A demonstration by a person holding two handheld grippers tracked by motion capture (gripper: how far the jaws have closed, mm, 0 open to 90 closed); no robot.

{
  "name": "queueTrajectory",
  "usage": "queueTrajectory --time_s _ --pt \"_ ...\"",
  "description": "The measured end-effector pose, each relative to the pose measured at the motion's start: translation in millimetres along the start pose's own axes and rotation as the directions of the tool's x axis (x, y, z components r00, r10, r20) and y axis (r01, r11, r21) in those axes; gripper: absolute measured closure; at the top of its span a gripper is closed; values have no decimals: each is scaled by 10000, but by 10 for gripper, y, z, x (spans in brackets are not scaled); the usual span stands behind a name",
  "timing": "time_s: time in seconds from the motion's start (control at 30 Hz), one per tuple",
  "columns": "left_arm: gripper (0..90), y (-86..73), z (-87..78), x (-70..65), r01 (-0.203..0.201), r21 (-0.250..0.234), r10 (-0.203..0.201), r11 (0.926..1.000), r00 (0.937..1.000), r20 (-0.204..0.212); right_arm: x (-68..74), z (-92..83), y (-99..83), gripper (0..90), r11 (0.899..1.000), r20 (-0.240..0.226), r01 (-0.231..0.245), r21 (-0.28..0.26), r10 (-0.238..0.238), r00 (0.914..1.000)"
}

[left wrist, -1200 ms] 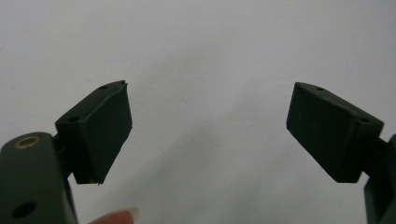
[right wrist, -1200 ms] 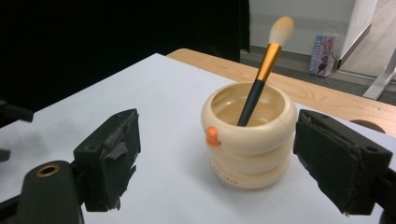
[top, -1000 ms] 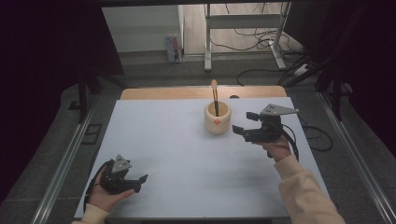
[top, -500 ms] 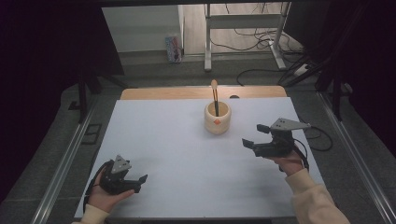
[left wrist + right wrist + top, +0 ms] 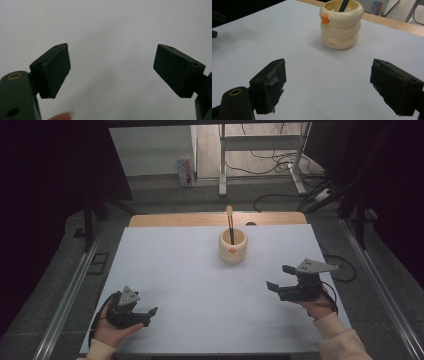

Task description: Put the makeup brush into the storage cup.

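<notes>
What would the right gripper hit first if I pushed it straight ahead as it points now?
Probably the cream holder with the pen: it stands ahead between the right gripper's open jaws, bare white table in between.

One cream holder (image 5: pixel 233 247), one pencil (image 5: pixel 230 226), two grippers.

Looked like a lab recording bay: white-topped table (image 5: pixel 200 285) in a dark aluminium-rail frame (image 5: pixel 70 292), loose cables (image 5: pixel 280 157) on bare floor, metal stand legs (image 5: pixel 222 165) behind.
</notes>
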State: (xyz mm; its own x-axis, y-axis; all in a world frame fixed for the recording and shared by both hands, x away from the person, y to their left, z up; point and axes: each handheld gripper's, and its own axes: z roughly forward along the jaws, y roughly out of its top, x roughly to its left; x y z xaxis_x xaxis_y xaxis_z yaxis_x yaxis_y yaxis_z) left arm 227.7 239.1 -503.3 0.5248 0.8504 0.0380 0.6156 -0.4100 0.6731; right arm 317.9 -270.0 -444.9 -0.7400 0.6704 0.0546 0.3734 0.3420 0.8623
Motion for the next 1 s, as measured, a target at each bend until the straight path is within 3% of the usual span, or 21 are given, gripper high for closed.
queueTrajectory --time_s 0.5,0.8,1.0 --pt "147 4 6 -7 -6 8 6 10000 10000 11 -2 -191 -309 135 9984 101 -353 442 349 9993" --pt "144 5 10 -2 66 -17 -66 10000 9999 104 -20 -253 -501 130 9937 332 -443 1026 411 9986" --pt "143 11 12 -4 103 -32 -103 9999 9999 128 -36 -287 -514 130 9939 508 -479 997 430 9978"
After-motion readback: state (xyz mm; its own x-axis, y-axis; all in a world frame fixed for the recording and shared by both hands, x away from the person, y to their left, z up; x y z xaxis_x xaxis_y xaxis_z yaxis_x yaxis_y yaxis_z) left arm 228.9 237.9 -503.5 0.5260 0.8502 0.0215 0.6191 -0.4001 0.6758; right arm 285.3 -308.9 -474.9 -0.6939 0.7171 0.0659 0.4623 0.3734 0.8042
